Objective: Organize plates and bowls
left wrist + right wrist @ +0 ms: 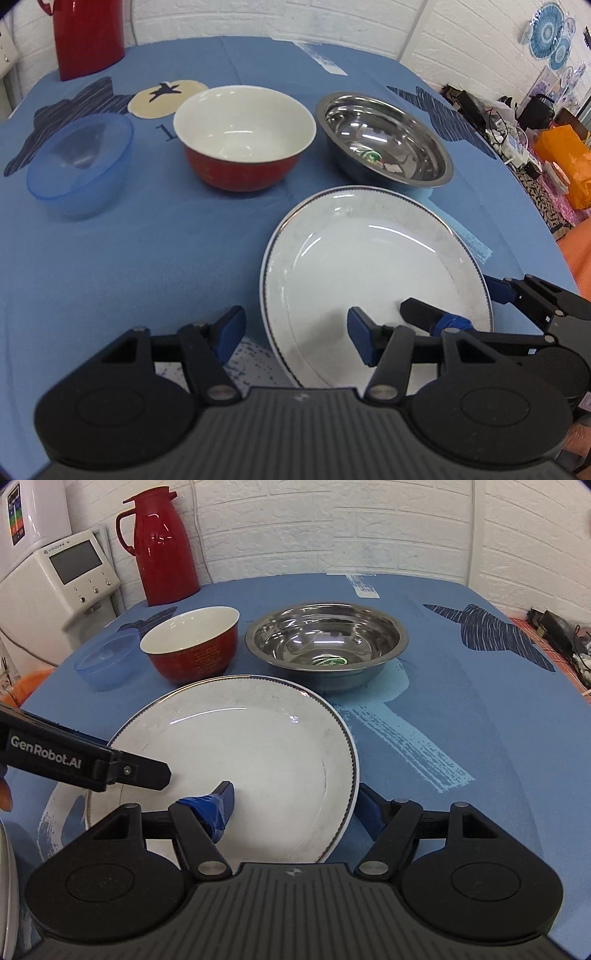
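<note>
Straddling the plate's (pixel 236 746) right rim, the right gripper (pixel 299 805) is spread, one finger over it, one outside; the left gripper (pixel 295 334), also spread, straddles its near-left rim, bowls (pixel 243 136) lying far behind on the table (pixel 129 258)

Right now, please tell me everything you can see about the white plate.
The white plate is round, shallow and glossy, probably ceramic, with a thin dark patterned band around its rim. It is empty, with faint grey marks near the edge. It lies in front of the steel bowl and the red bowl, its near edge apparently slightly raised off the blue tablecloth. The right gripper straddles its near-right rim, open, one finger above the plate and one outside. The left gripper straddles the left rim, also open.
</note>
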`<state>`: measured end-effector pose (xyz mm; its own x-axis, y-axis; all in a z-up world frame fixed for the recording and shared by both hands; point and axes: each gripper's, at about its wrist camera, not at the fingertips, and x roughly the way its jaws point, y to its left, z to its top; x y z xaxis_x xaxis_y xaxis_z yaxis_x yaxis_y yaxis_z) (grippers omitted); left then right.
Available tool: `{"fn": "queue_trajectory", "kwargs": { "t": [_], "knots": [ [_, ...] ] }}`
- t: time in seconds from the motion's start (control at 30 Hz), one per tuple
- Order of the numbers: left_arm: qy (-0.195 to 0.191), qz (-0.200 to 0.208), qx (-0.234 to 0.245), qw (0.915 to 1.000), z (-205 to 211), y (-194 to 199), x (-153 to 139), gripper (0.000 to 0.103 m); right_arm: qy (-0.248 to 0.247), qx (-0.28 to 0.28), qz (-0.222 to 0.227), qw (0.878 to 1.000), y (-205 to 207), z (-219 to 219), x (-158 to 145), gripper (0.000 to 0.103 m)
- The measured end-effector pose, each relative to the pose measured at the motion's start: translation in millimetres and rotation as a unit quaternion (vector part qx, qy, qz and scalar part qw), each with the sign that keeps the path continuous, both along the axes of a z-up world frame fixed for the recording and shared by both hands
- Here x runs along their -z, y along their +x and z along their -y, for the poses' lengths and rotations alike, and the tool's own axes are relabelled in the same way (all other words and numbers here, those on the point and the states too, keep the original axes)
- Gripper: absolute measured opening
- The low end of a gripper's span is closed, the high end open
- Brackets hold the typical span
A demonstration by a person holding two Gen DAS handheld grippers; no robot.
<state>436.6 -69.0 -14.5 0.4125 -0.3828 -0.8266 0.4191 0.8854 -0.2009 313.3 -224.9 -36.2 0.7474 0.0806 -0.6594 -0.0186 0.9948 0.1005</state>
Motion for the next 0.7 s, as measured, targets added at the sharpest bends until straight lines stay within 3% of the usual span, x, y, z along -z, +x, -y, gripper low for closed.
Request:
{"fn": "queue_trajectory", "kwargs": {
  "t": [0.1, 0.17, 0.23, 0.47, 0.7],
  "knots": [
    [0.025, 0.023, 0.015, 0.9993, 9, -8, 0, 0.034, 0.002, 0.002, 0.007, 1.0, -1, -3, 0, 0.058],
    [0.025, 0.024, 0.011, 0.9993, 8, -9, 0, 0.032, 0.008, 0.001, 0.017, 1.0, -3, 2, 2, 0.053],
    [0.019, 0.021, 0.004, 0.9996, 3, -8, 0, 0.023, -0.007, -0.005, 0.024, 1.0, -4, 1, 2, 0.05],
    [0.013, 0.006, 0.008, 0.9999, -2, -16, -3, 0.023, 0.005, 0.01, 0.03, 0.999, -13, -1, -2, 0.05],
    [0.017, 0.029, 0.012, 0.9993, -3, -32, -15, 0.023, 0.01, 0.01, 0.034, 0.999, -26, -5, -7, 0.051]
  ]
}}
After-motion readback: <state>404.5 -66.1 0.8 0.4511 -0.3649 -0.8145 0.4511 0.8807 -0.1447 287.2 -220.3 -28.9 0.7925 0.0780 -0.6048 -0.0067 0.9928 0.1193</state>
